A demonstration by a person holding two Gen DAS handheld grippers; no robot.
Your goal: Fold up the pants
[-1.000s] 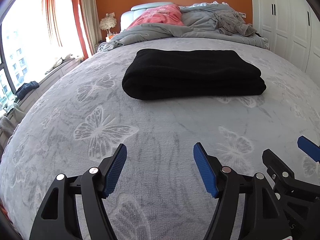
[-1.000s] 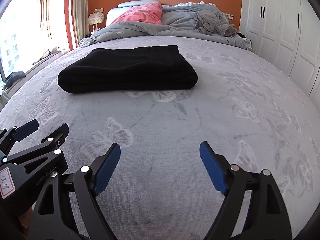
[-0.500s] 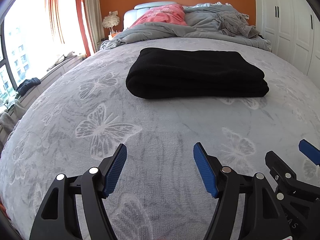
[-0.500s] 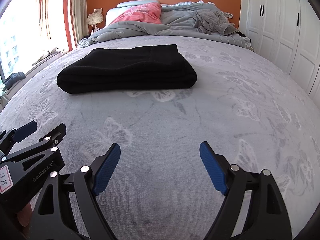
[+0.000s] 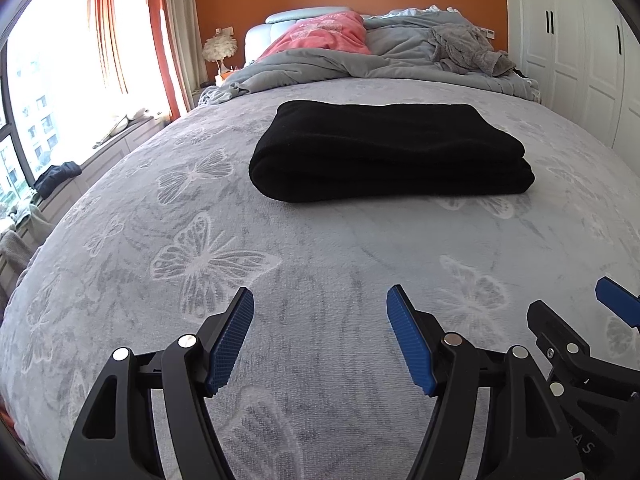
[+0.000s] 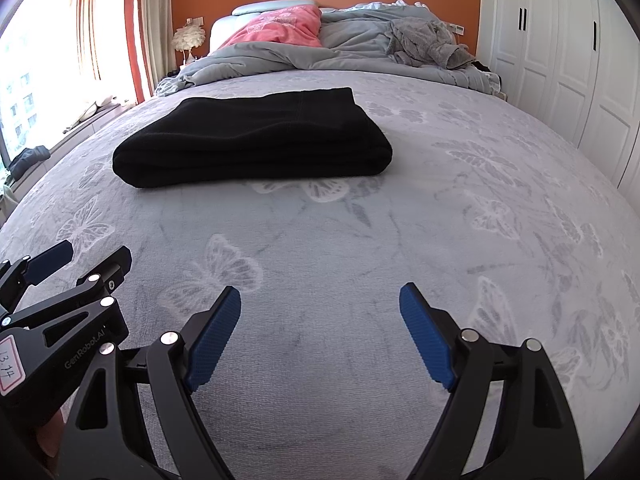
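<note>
The black pants lie folded in a thick rectangle on the grey butterfly-print bed cover; they also show in the right wrist view. My left gripper is open and empty, well short of the pants, near the bed's front. My right gripper is open and empty, also short of the pants and to their right. Each gripper shows at the edge of the other's view: the right one and the left one.
A rumpled grey duvet, a pink pillow and a grey garment lie at the head of the bed. White wardrobe doors stand on the right. A window ledge with clothes runs along the left.
Both grippers have drifted slightly, so the pants sit a little more to the right in the left view. The jaws stay open and the pants have not moved.
</note>
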